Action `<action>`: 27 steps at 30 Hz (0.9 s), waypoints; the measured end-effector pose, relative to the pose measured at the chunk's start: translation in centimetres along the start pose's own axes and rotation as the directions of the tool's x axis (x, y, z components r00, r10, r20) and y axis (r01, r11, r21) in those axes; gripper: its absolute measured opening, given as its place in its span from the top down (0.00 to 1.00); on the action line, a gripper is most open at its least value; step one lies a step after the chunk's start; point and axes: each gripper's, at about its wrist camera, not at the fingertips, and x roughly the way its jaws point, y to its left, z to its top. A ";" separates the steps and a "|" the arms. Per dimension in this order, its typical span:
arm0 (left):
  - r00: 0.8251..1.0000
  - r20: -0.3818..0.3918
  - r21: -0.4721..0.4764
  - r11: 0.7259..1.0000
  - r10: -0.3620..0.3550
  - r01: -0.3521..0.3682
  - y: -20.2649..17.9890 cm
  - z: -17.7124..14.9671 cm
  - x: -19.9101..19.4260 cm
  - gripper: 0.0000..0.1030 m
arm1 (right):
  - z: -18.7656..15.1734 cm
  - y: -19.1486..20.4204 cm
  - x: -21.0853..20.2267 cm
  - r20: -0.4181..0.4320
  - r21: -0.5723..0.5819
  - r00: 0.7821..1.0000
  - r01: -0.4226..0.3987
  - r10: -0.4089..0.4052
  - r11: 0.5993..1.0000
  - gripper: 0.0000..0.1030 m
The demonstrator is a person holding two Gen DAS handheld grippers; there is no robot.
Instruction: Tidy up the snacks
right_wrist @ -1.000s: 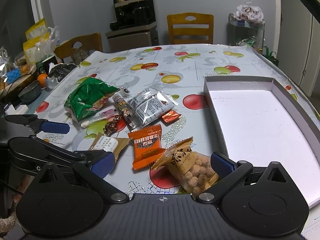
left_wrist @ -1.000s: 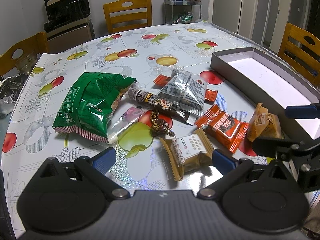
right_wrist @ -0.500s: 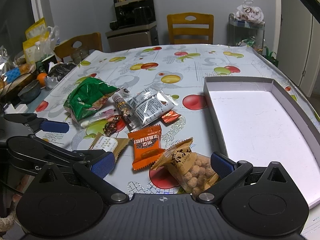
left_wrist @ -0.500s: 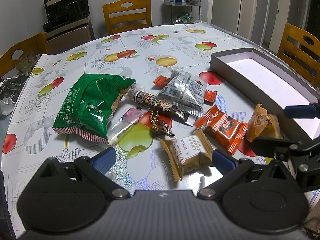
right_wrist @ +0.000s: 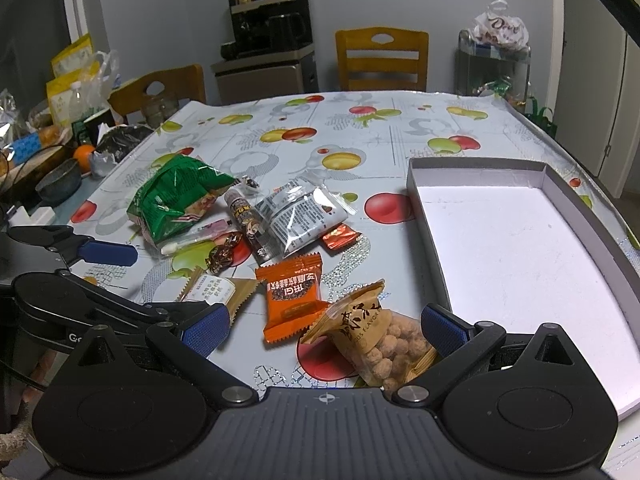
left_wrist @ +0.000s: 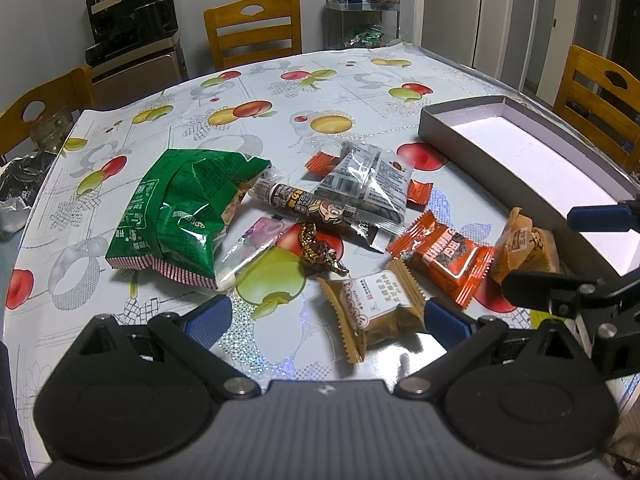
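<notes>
A: Snacks are all sitting loose on the fruit-print tablecloth [right_wrist: 360, 128], none in the gray box [right_wrist: 520, 248] yet. Box is lying to the right of the pile, white floor bare.

B: Which gripper's nearer what?

A: Right gripper [right_wrist: 326, 326] is hanging w/ jaws spread wide, holding nothing. Peanut-ball pouch [right_wrist: 376, 340] is lying right between its blue pads, closer to the right-hand pad, not touching either as far as I can tell. Left gripper [left_wrist: 326, 318] is also gaping wide & empty; tan pastry packet [left_wrist: 376, 308] is sitting between its tips, toward the right one.

B: Long axis of the pouch?

A: Running diagonally, crimped top pointing up-left toward the orange packet [right_wrist: 294, 298], fat end coming back toward the camera & right. So jaws are lining up across its width, roughly. Prob the next pick, imo; box is just beside it on the right, short carry.

B: Materials?

A: Pouch is part kraft-look tan film, part clear window showing round knobbly balls; crinkly, lumpy, should give under the pads. Orange packet is a flat glossy pillow w/ serrated ends. Green bag [right_wrist: 176, 200] is big, puffy, creased foil, farthest left. Clear-and-silver sachet [right_wrist: 302, 216] is slick & reflective, overlapping a dark stick-shaped bar [right_wrist: 248, 220]. Small twist-wrapped candy [right_wrist: 224, 254] is shiny brown, near the pink-tinted clear tube [right_wrist: 196, 234].

B: Risk?

A: Slippery film; squeezing too hard could be crushing the balls.
</notes>
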 end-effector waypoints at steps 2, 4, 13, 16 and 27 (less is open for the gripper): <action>1.000 0.000 0.001 1.000 0.000 0.000 0.0 0.1 0.0 0.00 | 0.0 -0.1 0.0 0.000 0.001 1.000 0.001 -0.001 1.000 0.00; 1.000 0.000 0.000 1.000 0.000 0.000 -0.1 0.1 0.0 0.00 | 0.0 -0.1 0.0 0.001 0.001 1.000 0.001 -0.001 1.000 0.00; 1.000 0.000 0.000 1.000 -0.001 0.001 0.0 0.1 0.0 0.00 | -0.1 -0.5 -0.2 0.001 0.000 1.000 -0.003 0.003 1.000 0.00; 1.000 0.001 -0.003 1.000 -0.007 0.007 -0.1 0.1 -0.1 0.00 | -0.3 -0.6 -0.2 0.003 -0.009 1.000 -0.009 0.009 1.000 0.00; 0.983 0.185 0.039 0.999 -0.014 0.007 0.0 -1.5 -0.6 0.00 | -1.0 -0.4 -0.3 0.045 -0.194 0.998 -0.042 0.052 0.980 0.00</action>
